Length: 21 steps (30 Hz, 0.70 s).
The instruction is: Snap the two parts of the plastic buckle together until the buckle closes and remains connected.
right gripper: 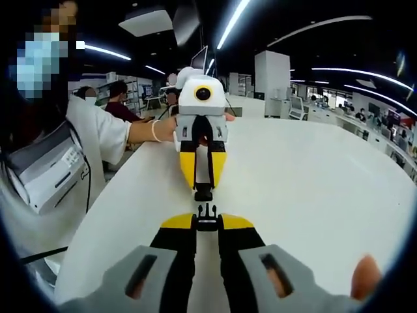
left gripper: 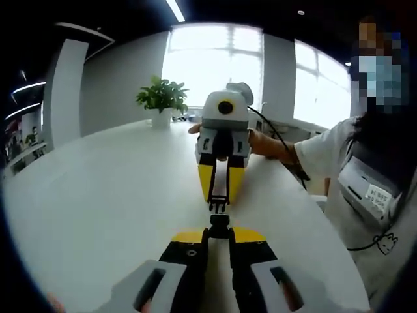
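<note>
We record the left gripper (left gripper: 219, 229) and right gripper (right gripper: 207, 222) facing each other nose to nose above the table (left gripper: 98, 195), each clamped on one buckle half. The socket half (left gripper: 219, 220) and pronged half (right gripper: 207, 211) sit just apart, in line. Behind the right gripper, in the left gripper view, a potted plant (left gripper: 161, 99) stands on the table's far edge. A person (left gripper: 365, 176) stands beside the table.

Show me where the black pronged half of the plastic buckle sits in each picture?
Left gripper view: the black pronged buckle half is at centre, at the tips of the yellow-and-black right gripper reaching down from above, facing the black socket half.
Right gripper view: it is low centre, between that view's own jaws, below the socket half.
Shared landmark: the white table under both.
</note>
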Each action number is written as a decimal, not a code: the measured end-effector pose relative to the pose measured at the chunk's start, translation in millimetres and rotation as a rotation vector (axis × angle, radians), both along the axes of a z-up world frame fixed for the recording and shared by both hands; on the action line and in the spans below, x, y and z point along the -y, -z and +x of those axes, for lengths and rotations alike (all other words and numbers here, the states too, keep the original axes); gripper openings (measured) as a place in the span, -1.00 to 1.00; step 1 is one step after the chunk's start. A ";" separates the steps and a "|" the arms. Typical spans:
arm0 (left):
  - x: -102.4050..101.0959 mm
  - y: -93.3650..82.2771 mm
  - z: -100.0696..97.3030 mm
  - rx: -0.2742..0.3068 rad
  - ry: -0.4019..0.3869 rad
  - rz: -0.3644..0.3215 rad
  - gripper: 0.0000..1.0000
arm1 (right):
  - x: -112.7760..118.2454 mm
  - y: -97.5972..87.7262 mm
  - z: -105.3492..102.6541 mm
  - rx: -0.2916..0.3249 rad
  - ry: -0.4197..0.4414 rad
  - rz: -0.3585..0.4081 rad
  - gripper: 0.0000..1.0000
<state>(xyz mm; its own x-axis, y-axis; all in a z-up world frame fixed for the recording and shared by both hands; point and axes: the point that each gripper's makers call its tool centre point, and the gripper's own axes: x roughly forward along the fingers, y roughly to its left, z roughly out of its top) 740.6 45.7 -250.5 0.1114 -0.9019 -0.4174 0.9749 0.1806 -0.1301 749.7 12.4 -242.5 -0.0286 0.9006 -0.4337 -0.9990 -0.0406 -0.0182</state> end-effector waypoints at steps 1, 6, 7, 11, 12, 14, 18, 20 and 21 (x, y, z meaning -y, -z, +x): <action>0.4 0.1 -0.3 -0.002 -0.001 -0.001 -0.76 | -0.4 0.8 -0.6 -0.001 -0.001 -0.002 -0.75; 2.6 1.4 -1.1 -0.007 0.001 0.000 -0.76 | -2.4 4.2 -3.3 -0.010 -0.008 -0.010 -0.75; 2.9 1.8 -1.2 -0.007 0.002 0.001 -0.76 | -2.6 4.7 -3.7 -0.012 -0.009 -0.012 -0.75; 3.5 7.9 -2.7 -0.011 0.007 0.026 -0.76 | -3.7 8.8 -5.3 -0.015 -0.015 -0.024 -0.75; 3.6 9.4 -3.0 -0.011 0.008 0.030 -0.76 | -4.0 9.9 -5.6 -0.018 -0.016 -0.025 -0.75; 5.1 11.3 -0.8 -0.003 0.001 0.029 -0.76 | -5.3 10.0 -7.8 -0.029 -0.025 -0.019 -0.75; 6.6 13.6 -4.0 -0.014 0.007 0.027 -0.76 | -5.9 8.9 -9.5 -0.026 -0.031 -0.021 -0.75; 6.7 14.3 -4.5 -0.013 0.005 0.026 -0.76 | -5.8 8.8 -9.4 -0.015 -0.031 -0.025 -0.75; 7.0 14.8 -4.8 -0.014 0.004 0.025 -0.76 | -5.9 8.9 -9.1 -0.011 -0.032 -0.026 -0.75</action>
<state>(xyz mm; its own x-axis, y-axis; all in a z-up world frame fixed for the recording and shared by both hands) 735.8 38.8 -265.3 0.1018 -0.8916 -0.4413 0.9738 0.1800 -0.1388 740.5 18.3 -251.5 -0.0618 0.8876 -0.4564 -0.9974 -0.0724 -0.0059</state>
